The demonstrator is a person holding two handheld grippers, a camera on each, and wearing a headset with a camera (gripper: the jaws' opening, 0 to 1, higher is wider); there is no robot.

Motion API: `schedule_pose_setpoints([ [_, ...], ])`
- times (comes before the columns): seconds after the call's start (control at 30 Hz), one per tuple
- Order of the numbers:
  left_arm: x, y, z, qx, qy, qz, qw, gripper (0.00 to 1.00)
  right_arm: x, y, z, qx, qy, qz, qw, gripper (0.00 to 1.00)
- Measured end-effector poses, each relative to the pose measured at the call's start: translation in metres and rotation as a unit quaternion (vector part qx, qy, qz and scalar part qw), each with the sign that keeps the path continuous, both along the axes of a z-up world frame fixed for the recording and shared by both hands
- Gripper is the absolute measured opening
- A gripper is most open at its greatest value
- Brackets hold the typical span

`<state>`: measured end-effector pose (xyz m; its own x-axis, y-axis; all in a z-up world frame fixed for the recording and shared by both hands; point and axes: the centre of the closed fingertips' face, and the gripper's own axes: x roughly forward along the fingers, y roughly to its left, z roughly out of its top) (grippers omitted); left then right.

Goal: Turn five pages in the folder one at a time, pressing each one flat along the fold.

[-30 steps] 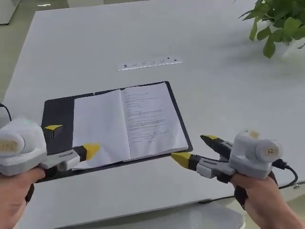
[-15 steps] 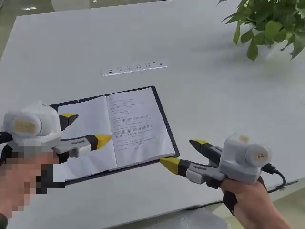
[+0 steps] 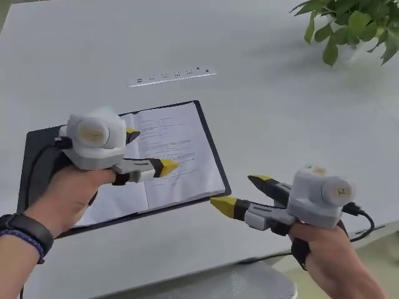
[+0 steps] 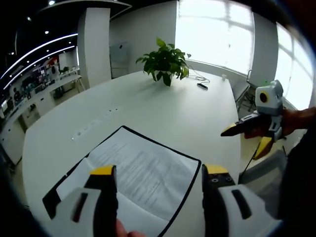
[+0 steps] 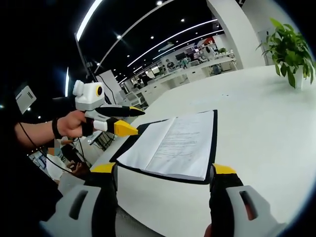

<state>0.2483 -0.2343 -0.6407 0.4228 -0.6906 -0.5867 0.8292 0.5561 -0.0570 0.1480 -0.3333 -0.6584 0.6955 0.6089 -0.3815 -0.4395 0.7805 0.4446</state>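
Observation:
A black folder (image 3: 209,149) lies open on the white table, with a blank left page and a printed right page (image 3: 181,156) lying flat. My left gripper (image 3: 151,151) hovers open above the middle of the folder, jaws pointing right, with nothing between them. In the left gripper view the folder (image 4: 143,173) is under the open left gripper (image 4: 159,170). My right gripper (image 3: 238,192) is open and empty just off the folder's front right corner, jaws pointing left. In the right gripper view the folder (image 5: 177,143) lies ahead of the right gripper (image 5: 165,169).
A flush socket strip (image 3: 171,76) is set into the table behind the folder. A potted green plant (image 3: 355,28) stands at the far right. A black cable (image 3: 368,227) trails from the right gripper near the table's front edge (image 3: 187,268).
My left gripper has moved right and up, from the folder's left cover to above its pages. The right gripper has hardly moved. The camera has shifted.

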Motion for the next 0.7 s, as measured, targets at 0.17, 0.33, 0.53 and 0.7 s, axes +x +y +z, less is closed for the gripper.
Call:
schedule_pose_setpoints([
  [0.17, 0.001, -0.018, -0.013, 0.008, 0.007, -0.014, 0.9998, 0.69, 0.0, -0.001, -0.003, 0.002, 0.005, 0.0, 1.0, 0.76],
  [0.33, 0.0, -0.037, -0.032, 0.022, 0.015, -0.036, 0.999, 0.69, 0.0, -0.001, -0.006, 0.002, 0.011, 0.003, 0.9999, 0.76],
  [0.53, -0.001, -0.055, -0.047, 0.059, -0.003, -0.059, 0.9965, 0.69, -0.001, -0.001, -0.009, 0.001, 0.019, 0.007, 0.9998, 0.76],
  [0.7, -0.002, -0.071, -0.068, 0.074, -0.004, -0.067, 0.995, 0.67, -0.005, 0.0, -0.01, -0.002, 0.019, 0.021, 0.9996, 0.76],
])
